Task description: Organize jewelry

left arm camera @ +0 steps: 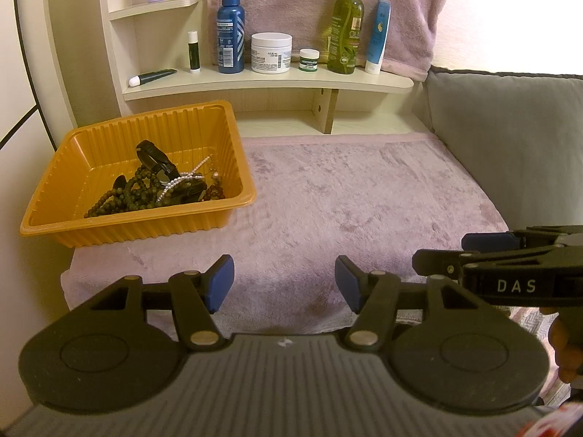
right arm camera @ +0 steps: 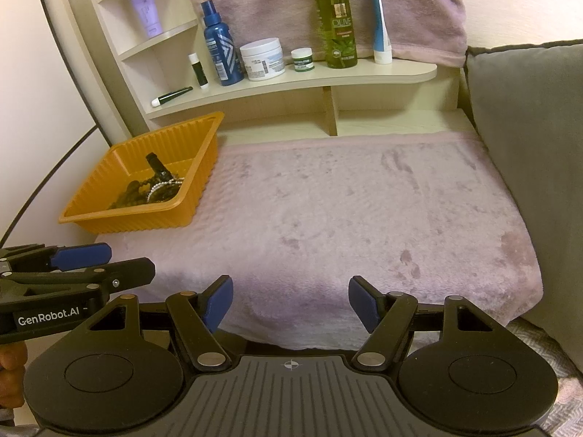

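Observation:
An orange ribbed tray [left arm camera: 47,215] [right arm camera: 198,182] sits at the left on the pink towel. In it lies a pile of jewelry: dark green bead strands [left arm camera: 120,196] [right arm camera: 127,196], a black watch [left arm camera: 156,160] [right arm camera: 156,167] and a white pearl strand [left arm camera: 186,178] [right arm camera: 164,185]. My left gripper [left arm camera: 284,284] is open and empty, low over the towel's near edge, right of the tray. My right gripper [right arm camera: 289,304] is open and empty beside it, also over the near edge. Each gripper shows from the side in the other's view, the right [left arm camera: 484,251] and the left [right arm camera: 105,260].
The pink towel [left arm camera: 364,200] [right arm camera: 346,211] covers the surface. Behind it a cream shelf [left arm camera: 269,80] [right arm camera: 291,80] holds a blue spray bottle [left arm camera: 230,32], white jar [left arm camera: 271,52], green olive bottle [left arm camera: 344,32] and tubes. A grey cushion [left arm camera: 510,138] [right arm camera: 528,145] bounds the right side.

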Action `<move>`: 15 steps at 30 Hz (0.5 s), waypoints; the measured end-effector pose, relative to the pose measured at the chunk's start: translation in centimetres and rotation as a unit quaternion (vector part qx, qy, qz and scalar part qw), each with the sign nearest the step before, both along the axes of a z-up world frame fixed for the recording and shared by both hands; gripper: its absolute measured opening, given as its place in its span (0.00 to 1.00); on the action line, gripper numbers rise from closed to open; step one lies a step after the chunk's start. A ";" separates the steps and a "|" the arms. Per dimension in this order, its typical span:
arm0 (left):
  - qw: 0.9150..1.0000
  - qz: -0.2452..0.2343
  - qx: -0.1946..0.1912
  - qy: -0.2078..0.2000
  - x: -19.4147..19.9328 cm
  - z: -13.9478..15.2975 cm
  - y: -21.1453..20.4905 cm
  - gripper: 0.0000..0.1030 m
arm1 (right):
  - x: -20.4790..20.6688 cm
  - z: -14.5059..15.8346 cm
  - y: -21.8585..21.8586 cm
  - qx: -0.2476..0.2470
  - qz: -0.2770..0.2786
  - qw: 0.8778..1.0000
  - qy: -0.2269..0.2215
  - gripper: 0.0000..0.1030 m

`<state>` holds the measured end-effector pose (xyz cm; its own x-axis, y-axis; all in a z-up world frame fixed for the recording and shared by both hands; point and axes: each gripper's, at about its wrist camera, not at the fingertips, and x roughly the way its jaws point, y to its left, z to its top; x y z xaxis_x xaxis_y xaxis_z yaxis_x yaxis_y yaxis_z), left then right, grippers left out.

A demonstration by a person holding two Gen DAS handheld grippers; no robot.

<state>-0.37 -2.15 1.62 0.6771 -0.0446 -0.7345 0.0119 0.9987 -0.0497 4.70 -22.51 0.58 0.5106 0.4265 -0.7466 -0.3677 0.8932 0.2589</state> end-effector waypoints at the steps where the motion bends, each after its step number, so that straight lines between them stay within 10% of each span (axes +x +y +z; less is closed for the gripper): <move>1: 1.000 0.000 0.000 0.000 0.0 0.0 0.0 0.57 | 0.0 0.0 0.0 0.000 0.000 1.000 0.000 0.68; 15: 1.000 -0.001 -0.001 0.000 0.0 0.1 0.1 0.57 | 0.0 0.0 0.1 0.000 -0.002 1.000 0.000 0.68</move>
